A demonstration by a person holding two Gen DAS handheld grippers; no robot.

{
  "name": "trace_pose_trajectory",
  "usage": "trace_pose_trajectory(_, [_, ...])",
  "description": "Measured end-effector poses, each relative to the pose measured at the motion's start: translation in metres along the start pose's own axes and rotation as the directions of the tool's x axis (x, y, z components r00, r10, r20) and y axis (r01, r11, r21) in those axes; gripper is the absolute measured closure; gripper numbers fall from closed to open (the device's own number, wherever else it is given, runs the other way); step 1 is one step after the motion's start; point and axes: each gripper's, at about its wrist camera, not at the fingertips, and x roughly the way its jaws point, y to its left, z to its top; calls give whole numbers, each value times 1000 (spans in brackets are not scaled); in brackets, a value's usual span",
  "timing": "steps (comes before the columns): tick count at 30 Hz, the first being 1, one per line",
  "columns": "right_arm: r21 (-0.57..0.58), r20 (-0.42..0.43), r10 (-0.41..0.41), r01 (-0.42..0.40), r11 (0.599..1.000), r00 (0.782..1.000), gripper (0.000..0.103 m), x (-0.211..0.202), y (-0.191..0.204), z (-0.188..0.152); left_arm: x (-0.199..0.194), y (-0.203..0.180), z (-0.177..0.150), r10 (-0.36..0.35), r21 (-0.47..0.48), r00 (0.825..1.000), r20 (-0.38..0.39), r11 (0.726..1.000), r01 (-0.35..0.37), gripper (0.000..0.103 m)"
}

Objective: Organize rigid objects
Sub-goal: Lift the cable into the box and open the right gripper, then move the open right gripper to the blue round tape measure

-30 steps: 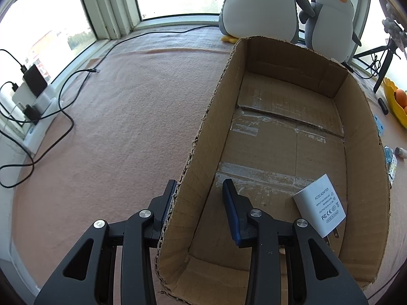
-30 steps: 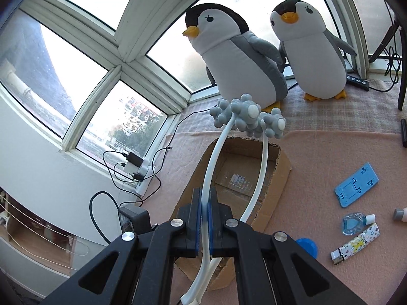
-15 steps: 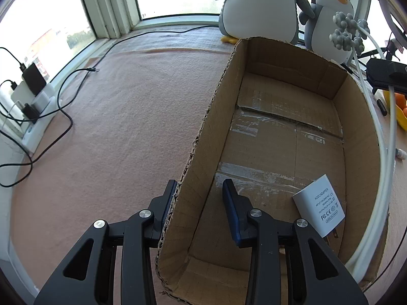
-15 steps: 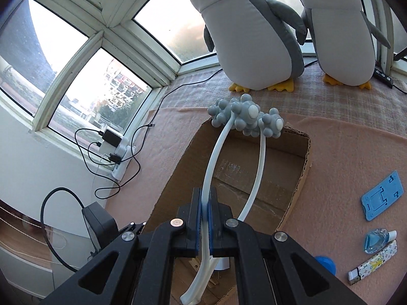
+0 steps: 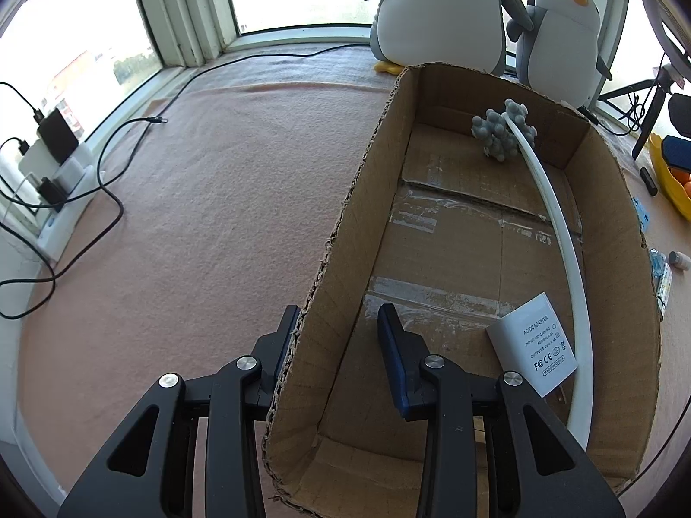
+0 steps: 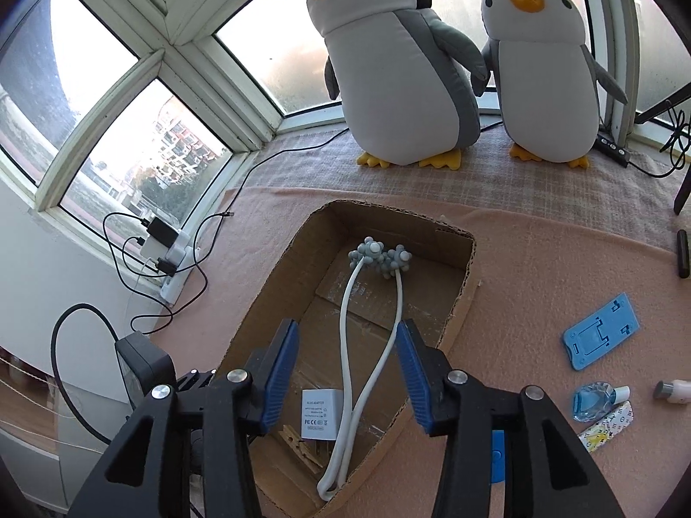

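Observation:
A white massager with grey knobbed heads (image 6: 380,257) lies inside the open cardboard box (image 6: 276,289); it also shows in the left wrist view (image 5: 557,233). A white power adapter (image 6: 319,414) and a wooden clothespin (image 6: 298,440) lie in the box too. My right gripper (image 6: 347,371) is open and empty above the box. My left gripper (image 5: 339,341) is open, its fingers on either side of the box's left wall (image 5: 345,259) without clamping it.
Two plush penguins (image 6: 401,69) stand behind the box. On the pink blanket to the right lie a blue phone stand (image 6: 600,330), a small bottle (image 6: 594,399), a patterned tube (image 6: 604,427) and a black pen (image 6: 682,252). A power strip with cables (image 6: 168,254) lies left.
My right gripper has opened and let go of the massager, which now lies in the box. The left gripper has not moved.

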Motion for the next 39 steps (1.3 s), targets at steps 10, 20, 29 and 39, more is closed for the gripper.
trace_pose_trajectory(10, [-16, 29, -71, 71, 997, 997, 60, -65, -38, -27, 0, 0, 0, 1, 3, 1000, 0, 1000, -1, 68])
trace_pose_trajectory(20, [-34, -7, -100, 100, 994, 995, 60, -83, -66, -60, -1, -2, 1, 9, 5, 1000, -2, 1000, -9, 68])
trace_pose_trajectory(29, [-30, -107, -12, 9, 1000, 994, 60, -47, -63, -81, -1, -2, 1, 8, 3, 1000, -2, 1000, -8, 68])
trace_pose_trajectory(39, [-233, -142, -233, 196, 952, 962, 60, -7, -50, -100, -1, -1, 0, 3, -1, 1000, -1, 1000, -3, 68])
